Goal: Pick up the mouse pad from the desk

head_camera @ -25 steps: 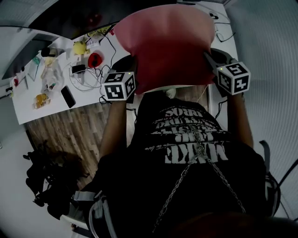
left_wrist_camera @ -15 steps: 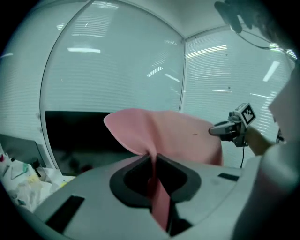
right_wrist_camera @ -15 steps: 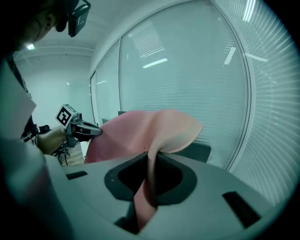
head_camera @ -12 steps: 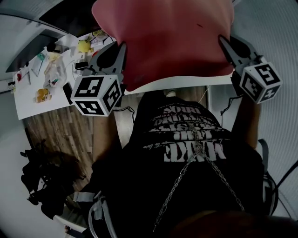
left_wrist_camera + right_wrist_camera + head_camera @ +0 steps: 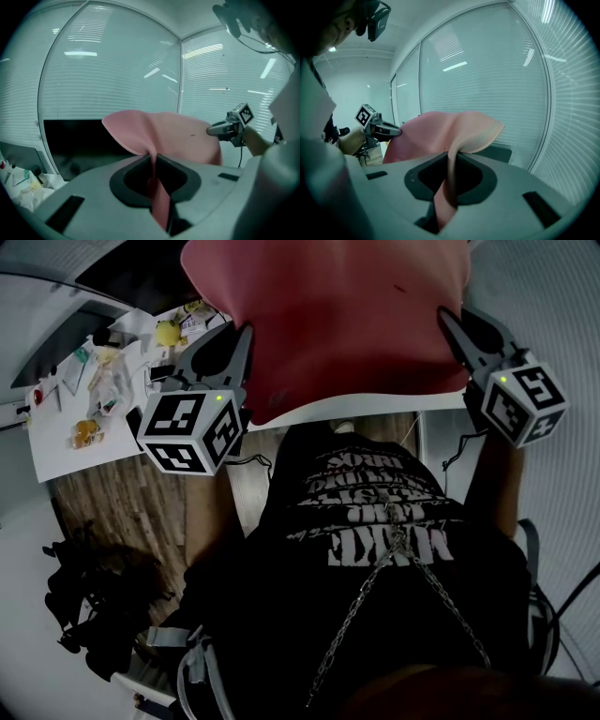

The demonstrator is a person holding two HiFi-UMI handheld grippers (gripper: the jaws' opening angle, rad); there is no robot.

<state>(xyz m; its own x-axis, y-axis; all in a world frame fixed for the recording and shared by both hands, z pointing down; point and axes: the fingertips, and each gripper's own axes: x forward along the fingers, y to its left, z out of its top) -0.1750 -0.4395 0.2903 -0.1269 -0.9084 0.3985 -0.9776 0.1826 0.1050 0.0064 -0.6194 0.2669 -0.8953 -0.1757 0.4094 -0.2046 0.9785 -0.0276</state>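
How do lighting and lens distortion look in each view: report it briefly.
Head view: dim, underexposed, corners vignetted; the pink mouse pad stands out. Left gripper view: fisheye bows the window frame; ceiling-light streaks reflect in the glass. Right gripper view: same bowing, greenish cast.

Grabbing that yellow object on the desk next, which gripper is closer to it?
Left. The left gripper grips the mouse pad's edge nearest the yellow object; the right gripper grips the opposite edge.
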